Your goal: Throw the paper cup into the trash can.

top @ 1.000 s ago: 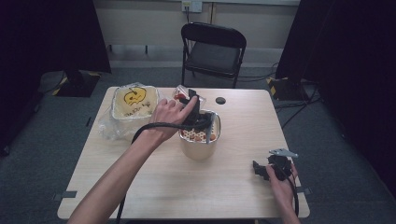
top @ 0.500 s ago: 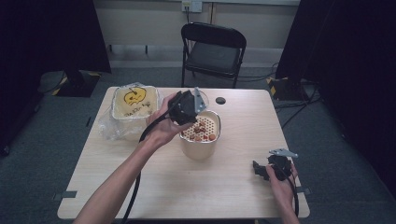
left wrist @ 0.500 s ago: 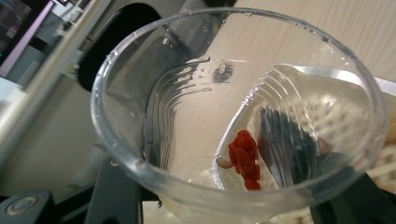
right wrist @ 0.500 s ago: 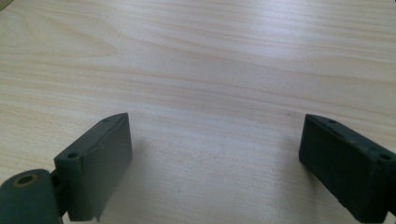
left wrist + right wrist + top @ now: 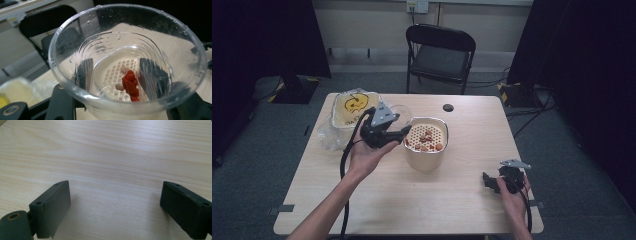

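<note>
One flimsy clear plastic cup (image 5: 125, 62), wet and crushable, sits clamped in our left gripper (image 5: 384, 131) just beside the strainer pot (image 5: 426, 145); we'd squeeze its sidewalls gently; right gripper (image 5: 496, 181) gapes empty.

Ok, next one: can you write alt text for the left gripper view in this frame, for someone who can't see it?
A clear plastic cup, gripped between the left gripper's two black jaws, is seen from its open mouth, with a small clump of red berries stuck near its bottom. Through the cup shows a cream perforated strainer; behind stand a black folding chair and the light wooden table.
</note>
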`<act>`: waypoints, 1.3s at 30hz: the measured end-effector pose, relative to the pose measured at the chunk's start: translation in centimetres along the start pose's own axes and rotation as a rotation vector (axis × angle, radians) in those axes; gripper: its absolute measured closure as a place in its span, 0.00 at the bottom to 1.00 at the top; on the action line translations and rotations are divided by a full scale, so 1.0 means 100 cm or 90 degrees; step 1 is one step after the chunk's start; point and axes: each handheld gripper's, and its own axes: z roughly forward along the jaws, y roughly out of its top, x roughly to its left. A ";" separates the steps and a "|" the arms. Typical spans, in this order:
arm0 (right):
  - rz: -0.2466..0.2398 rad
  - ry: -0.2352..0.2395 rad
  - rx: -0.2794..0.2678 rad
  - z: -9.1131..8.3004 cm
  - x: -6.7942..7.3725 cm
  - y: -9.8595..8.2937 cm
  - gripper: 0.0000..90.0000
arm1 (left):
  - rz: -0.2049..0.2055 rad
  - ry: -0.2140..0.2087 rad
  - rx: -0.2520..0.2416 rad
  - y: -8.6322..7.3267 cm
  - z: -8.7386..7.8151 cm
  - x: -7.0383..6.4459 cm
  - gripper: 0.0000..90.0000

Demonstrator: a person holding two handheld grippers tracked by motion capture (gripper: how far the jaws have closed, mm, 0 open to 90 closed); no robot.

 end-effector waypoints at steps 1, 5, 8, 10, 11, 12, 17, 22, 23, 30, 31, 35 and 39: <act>0.000 0.000 0.000 0.000 0.000 0.000 0.10 | 0.000 0.000 0.000 0.000 0.000 0.000 0.51; 0.000 -0.001 0.000 0.000 0.000 0.000 0.10 | -0.024 -0.016 -0.006 -0.025 -0.016 -0.001 0.51; 0.000 -0.001 0.000 0.000 0.000 0.000 0.10 | -0.044 -0.016 0.002 -0.043 -0.028 0.003 0.51; 0.000 -0.001 0.000 0.000 0.000 0.000 0.10 | -0.062 -0.012 0.004 -0.056 -0.034 0.005 0.51; 0.000 -0.001 0.000 0.000 0.000 0.000 0.10 | -0.077 -0.019 0.006 -0.064 -0.036 0.006 0.51; 0.001 -0.001 0.000 0.000 0.000 0.000 0.10 | -0.088 -0.023 0.014 -0.073 -0.037 0.006 0.51; 0.001 -0.001 0.000 0.000 0.000 0.000 0.10 | -0.118 -0.023 0.049 -0.113 -0.035 0.006 0.51; 0.001 -0.001 0.000 0.000 0.000 0.000 0.10 | -0.138 -0.006 0.093 -0.149 -0.021 0.008 0.50; 0.001 -0.001 0.000 0.000 0.000 0.000 0.10 | -0.144 -0.002 0.096 -0.155 -0.018 0.009 0.50; 0.001 -0.001 0.000 0.000 0.000 0.000 0.10 | -0.144 -0.013 0.129 -0.174 -0.003 0.004 0.50; 0.001 -0.001 0.000 0.000 0.000 0.000 0.10 | -0.144 -0.013 0.129 -0.174 -0.003 0.004 0.50; 0.001 -0.001 0.000 0.000 0.000 0.000 0.10 | -0.134 -0.004 0.125 -0.175 0.000 0.003 0.50; 0.001 -0.001 0.000 0.000 0.000 0.000 0.10 | -0.151 0.011 0.099 -0.159 -0.010 0.013 0.51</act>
